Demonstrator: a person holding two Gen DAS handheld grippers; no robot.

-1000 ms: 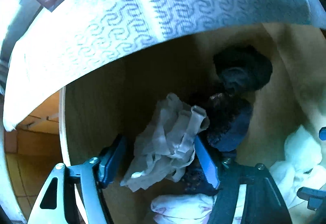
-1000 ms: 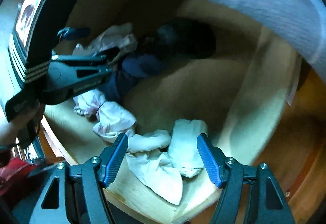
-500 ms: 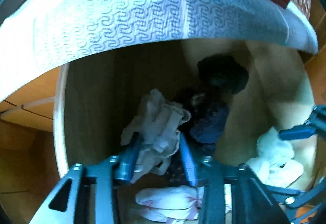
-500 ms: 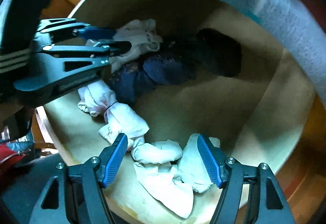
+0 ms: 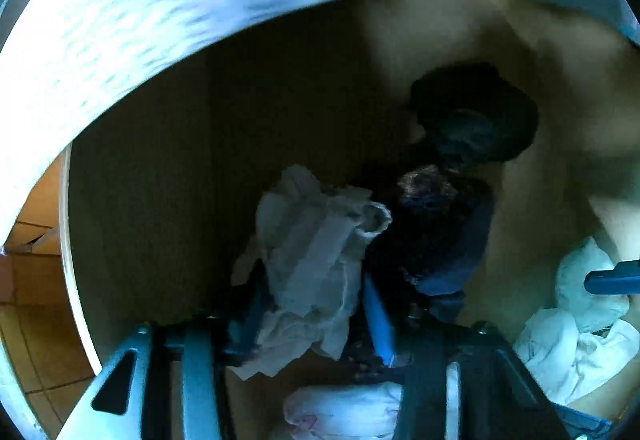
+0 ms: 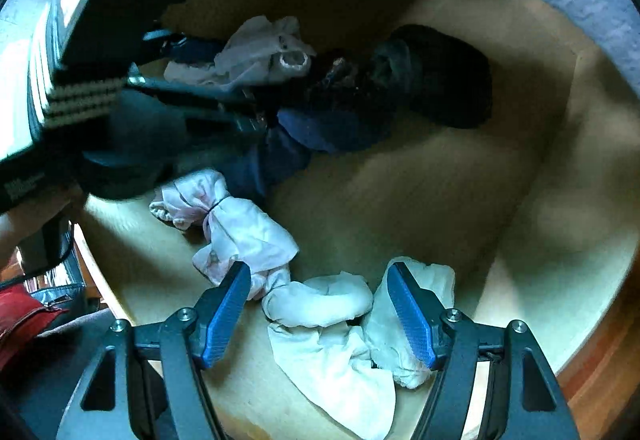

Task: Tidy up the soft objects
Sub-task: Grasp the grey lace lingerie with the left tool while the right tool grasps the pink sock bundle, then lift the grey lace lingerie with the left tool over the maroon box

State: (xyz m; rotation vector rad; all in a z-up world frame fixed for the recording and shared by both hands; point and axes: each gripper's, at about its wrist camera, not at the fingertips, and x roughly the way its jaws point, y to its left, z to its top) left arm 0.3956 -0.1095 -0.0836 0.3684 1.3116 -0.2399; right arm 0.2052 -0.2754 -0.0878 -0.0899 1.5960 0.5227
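Nearest us, our right gripper (image 6: 318, 310) hangs open over the white socks (image 6: 328, 324) at the wooden drawer (image 6: 500, 200) front, while farther in our left gripper (image 5: 312, 304), having just closed, pinches the pale cloth (image 5: 316, 260) beside the dark socks (image 5: 444, 236).

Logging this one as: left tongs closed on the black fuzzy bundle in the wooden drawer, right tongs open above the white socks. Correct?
Not quite. The left tongs are closed on the pale beige cloth, as the left wrist view shows; the black fuzzy bundle lies untouched further back in the drawer. The right tongs are indeed open above the white socks.
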